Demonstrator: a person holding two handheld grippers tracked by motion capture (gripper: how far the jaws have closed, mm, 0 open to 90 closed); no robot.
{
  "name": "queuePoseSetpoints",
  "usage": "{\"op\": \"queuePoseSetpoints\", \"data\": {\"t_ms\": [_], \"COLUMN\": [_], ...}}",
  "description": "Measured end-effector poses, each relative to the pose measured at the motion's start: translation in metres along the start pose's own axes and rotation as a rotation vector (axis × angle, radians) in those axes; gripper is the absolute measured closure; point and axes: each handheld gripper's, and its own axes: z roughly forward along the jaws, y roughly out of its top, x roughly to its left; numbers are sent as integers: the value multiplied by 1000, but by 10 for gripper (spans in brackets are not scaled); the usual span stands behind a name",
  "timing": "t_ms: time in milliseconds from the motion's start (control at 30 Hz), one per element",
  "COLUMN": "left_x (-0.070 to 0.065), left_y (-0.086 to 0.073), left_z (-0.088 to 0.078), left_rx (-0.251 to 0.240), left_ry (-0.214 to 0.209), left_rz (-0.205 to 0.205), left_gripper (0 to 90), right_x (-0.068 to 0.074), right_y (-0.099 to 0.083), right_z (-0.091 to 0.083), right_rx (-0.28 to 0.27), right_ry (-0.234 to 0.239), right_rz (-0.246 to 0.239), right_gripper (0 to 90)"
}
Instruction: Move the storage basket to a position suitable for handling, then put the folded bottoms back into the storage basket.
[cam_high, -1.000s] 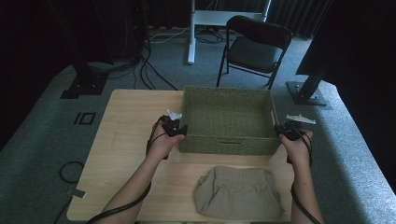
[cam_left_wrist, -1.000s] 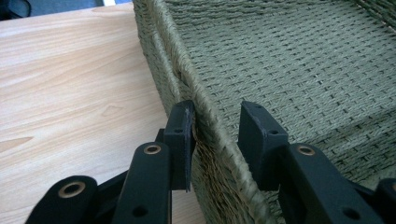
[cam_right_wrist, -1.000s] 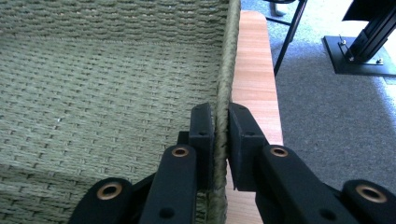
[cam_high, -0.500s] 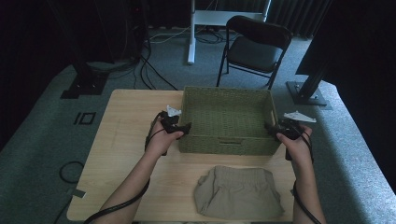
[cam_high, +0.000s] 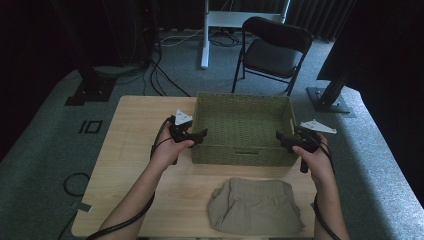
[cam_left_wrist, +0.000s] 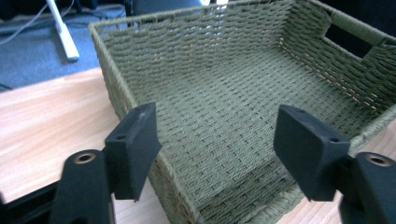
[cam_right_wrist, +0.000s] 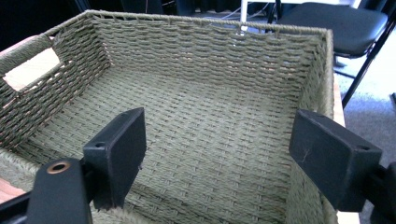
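Flanking the unlabelled green woven basket (cam_high: 242, 131), the left gripper (cam_high: 199, 135) and right gripper (cam_high: 281, 138) had just been opening, jaws gaping, nothing between them.

Black fingers (cam_left_wrist: 135, 149), grey plates, trailing cables

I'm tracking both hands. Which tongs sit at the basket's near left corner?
The left tongs, open, beside the basket at its near left corner; the right tongs hover at its near right corner.

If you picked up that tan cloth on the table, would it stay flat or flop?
The tan cloth lies crumpled in soft folds, so it would probably droop and hang. It looks thin, likely light. On the smooth table it might slide or bunch when pushed.
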Motion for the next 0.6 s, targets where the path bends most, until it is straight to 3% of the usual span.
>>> {"op": "queuePoseSetpoints", "data": {"t_ms": [167,267,367,433,600], "left_x": [-5,-7,-7,-9,-14], "left_y": [-3,-7,-10,-10,-11], "left_z": [-4,-6,-9,-12,-20], "left_rx": [-11,-15,-19,-26,-17], "left_ry": [-43,-46,-50,-49,-69], "left_rz": [22,42,18,28,44], "left_gripper": [205,205,204,205,205], "right_x": [8,13,18,21,23], "right_y": [0,-1,-2,-3,-6], "right_z": [-2,-3,-5,-6,-12], "right_rx": [-3,-2,7,11,6], "right_ry": [12,34,52,69,76], "right_rz": [-27,-40,-56,-48,-61], "right_gripper": [184,167,164,151,143]}}
